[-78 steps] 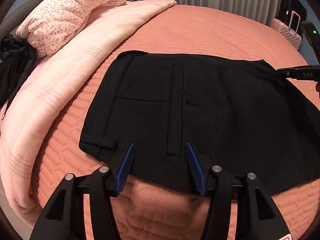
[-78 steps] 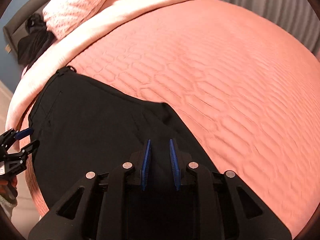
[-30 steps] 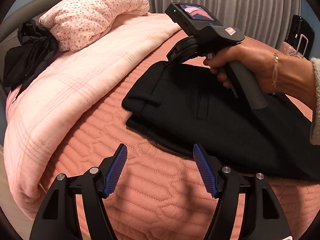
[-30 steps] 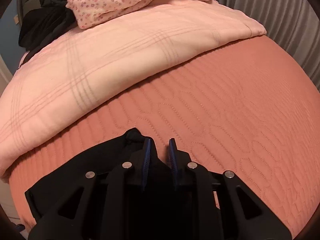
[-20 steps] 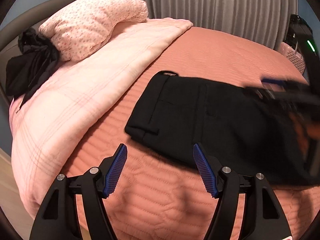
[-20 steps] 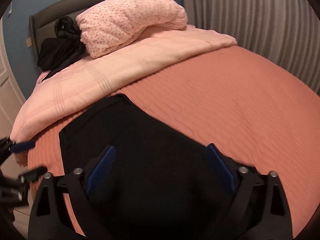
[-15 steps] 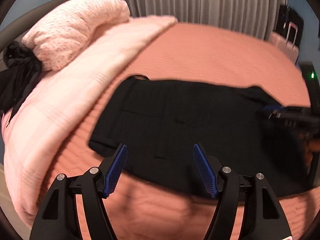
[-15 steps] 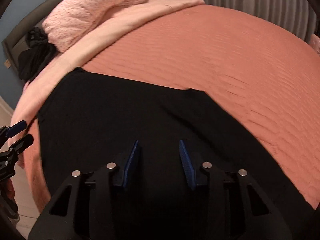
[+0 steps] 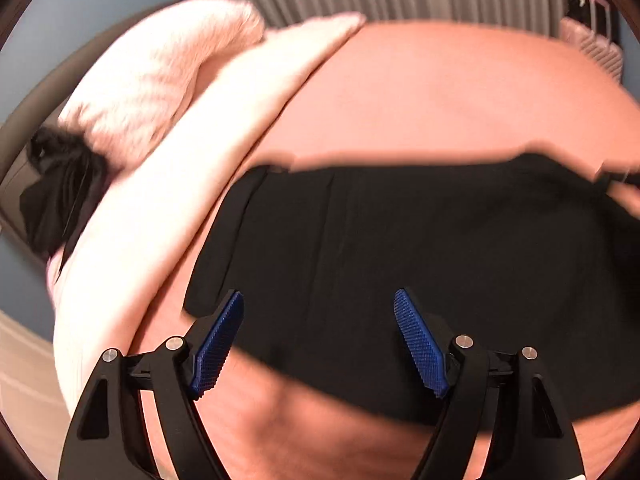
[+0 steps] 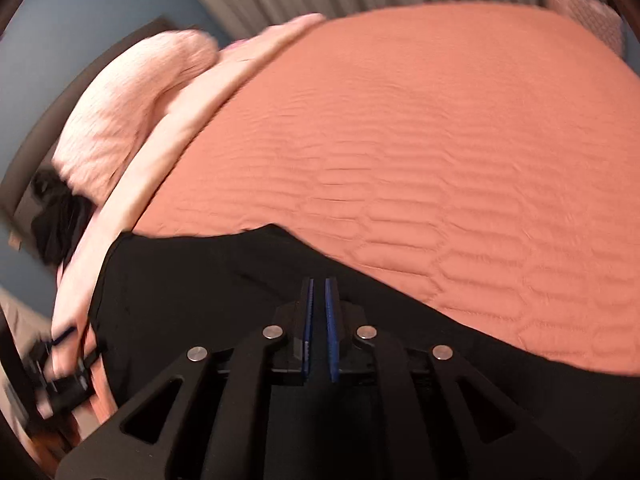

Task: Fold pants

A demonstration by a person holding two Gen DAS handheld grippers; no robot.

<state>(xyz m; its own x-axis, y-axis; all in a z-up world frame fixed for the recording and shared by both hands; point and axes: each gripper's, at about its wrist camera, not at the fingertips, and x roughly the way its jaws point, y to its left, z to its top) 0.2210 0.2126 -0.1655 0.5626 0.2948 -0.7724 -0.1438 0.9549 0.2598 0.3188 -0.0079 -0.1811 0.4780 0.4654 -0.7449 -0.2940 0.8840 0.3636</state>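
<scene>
The black pants [image 9: 400, 248] lie flat across the near edge of the bed [image 10: 400, 140]; I judge them light, limp and prone to sag. My right tool [image 10: 319, 330] is clamped narrow at their far-side edge. My left tool [image 9: 318, 344], its jaws opening wide and pressing nothing, hovers over the near hem, where I would pinch both layers.

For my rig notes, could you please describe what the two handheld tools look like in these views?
Both match: the left tool and right tool have matte black, angular plastic finger arms with triangular cut-outs and round silver pivot pins. Each finger carries a flat blue pad with a fine ribbed texture. No cables, markings or sleeves are discernible in these blurred frames.
</scene>
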